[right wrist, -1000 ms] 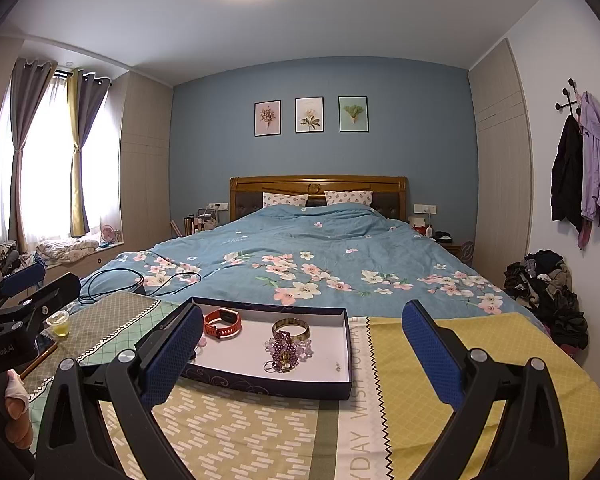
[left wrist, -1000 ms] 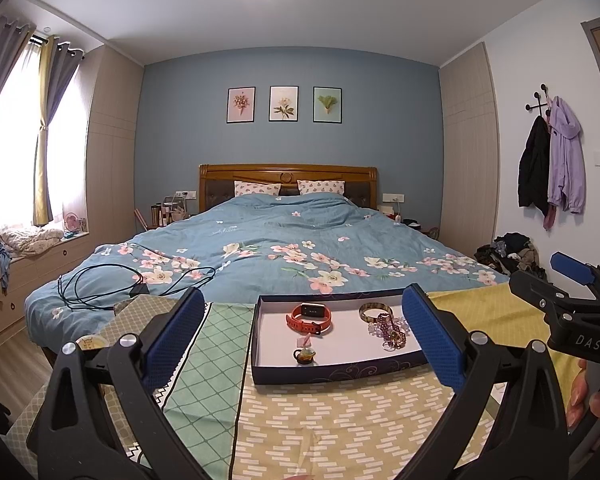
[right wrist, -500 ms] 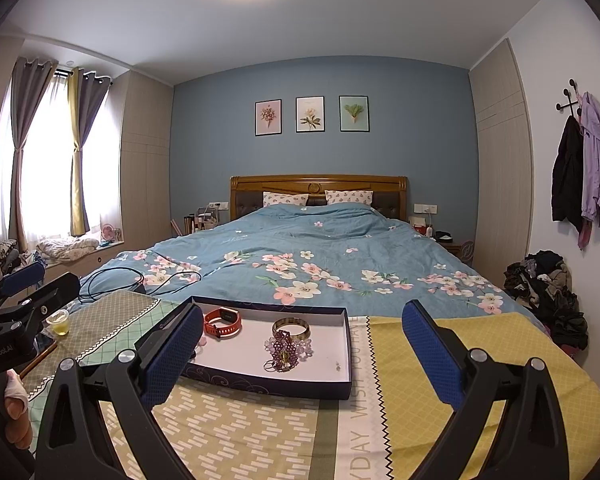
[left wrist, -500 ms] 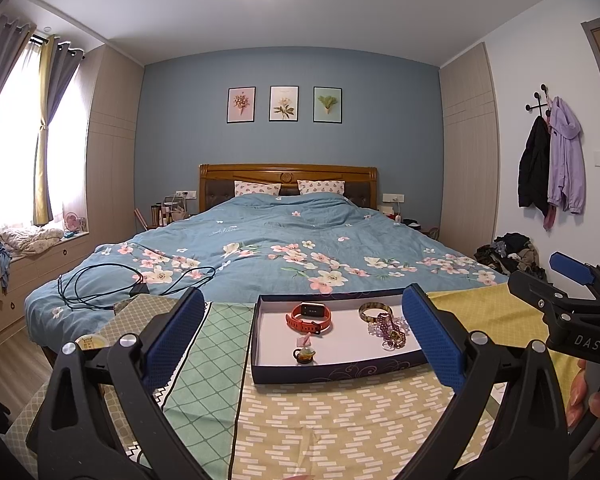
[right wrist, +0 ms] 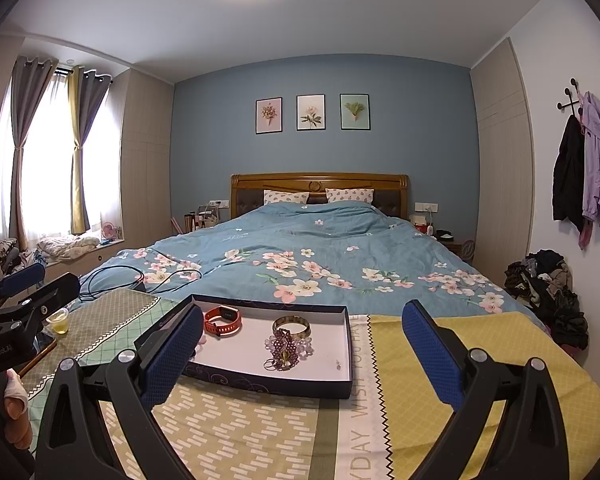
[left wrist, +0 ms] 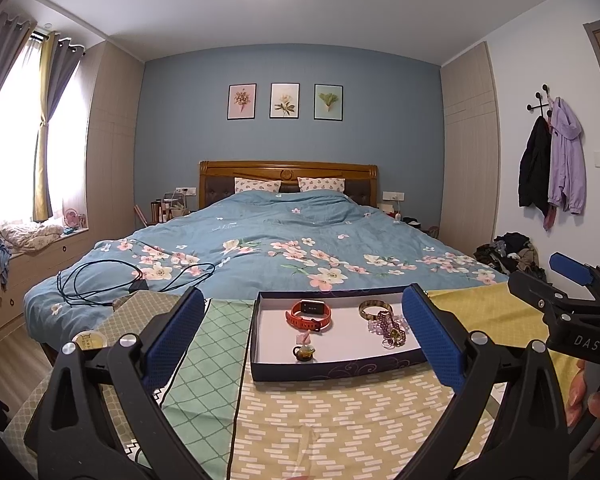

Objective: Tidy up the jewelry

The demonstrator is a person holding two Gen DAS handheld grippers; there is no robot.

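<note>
Left wrist view: left gripper (left wrist: 300, 336) hovering, jaws spread wide, gripping nothing, framing tray (left wrist: 336, 370) at lower centre holding orange watch (left wrist: 309, 314), bangle (left wrist: 374, 309), bead cluster (left wrist: 392, 326), small teapot charm (left wrist: 303, 353). Right wrist view: right gripper (right wrist: 302, 354) likewise gaping, empty; charm hiding behind left finger; tiny item (right wrist: 338, 365) showing near tray's right wall.
</note>
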